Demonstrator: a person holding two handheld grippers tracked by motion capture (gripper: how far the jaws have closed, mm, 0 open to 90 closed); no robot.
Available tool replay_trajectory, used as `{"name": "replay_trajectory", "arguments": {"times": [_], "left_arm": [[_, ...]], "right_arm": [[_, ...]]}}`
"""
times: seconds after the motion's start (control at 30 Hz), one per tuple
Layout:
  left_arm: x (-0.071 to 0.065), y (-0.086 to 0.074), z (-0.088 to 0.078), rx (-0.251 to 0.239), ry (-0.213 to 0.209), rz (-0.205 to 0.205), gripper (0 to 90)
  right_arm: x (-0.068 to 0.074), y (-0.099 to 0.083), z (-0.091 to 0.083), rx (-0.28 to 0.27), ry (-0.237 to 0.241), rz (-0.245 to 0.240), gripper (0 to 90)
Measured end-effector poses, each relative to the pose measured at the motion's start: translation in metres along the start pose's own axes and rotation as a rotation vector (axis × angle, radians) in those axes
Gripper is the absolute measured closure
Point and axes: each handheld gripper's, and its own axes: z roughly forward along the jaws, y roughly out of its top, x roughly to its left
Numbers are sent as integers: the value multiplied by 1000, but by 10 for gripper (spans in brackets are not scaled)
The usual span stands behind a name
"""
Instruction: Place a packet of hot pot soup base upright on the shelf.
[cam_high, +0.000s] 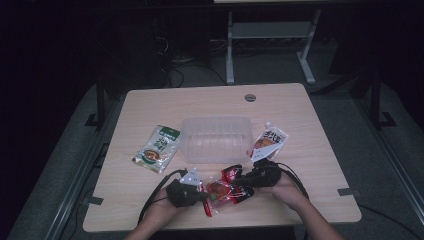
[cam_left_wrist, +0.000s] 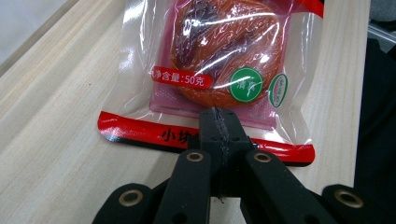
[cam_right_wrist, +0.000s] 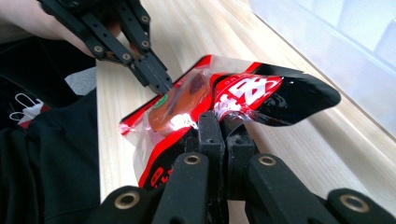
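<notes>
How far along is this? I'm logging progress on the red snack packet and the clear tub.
Done: nothing lies in the clear plastic tub yet. In hand: left gripper and right gripper are both shut on the red snack packet, near the table edge. Left: the green soup packet and white sauce pouch lie beside the tub.

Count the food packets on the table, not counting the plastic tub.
3: a green packet left of the tub, a white pouch at its right, a red packet in front, held by both grippers.

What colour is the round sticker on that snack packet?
Green, with white writing, on the snack packet; clearest in the left gripper view.
</notes>
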Motion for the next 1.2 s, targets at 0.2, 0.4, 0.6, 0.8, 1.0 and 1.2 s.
{"name": "replay_trajectory", "arguments": {"times": [0.2,0.4,0.6,0.8,1.0,1.2], "left_arm": [[0,-1,-2,3,-28,-7,897],[0,0,-6,-20,-47,2,874],[-1,0,-14,-62,-65,9,794],[1,-1,-25,-87,-54,32,663],[5,-7,-34,-89,-52,19,582],[7,-11,-43,-94,-45,14,532]], "right_arm": [[7,2,-6,-29,34,-16,898],[12,3,-12,-71,63,-30,900],[19,4,-20,-108,80,-37,900],[25,6,-26,-141,88,-39,900],[29,9,-31,-165,78,-60,900],[32,12,-33,-186,57,-84,900]]}}
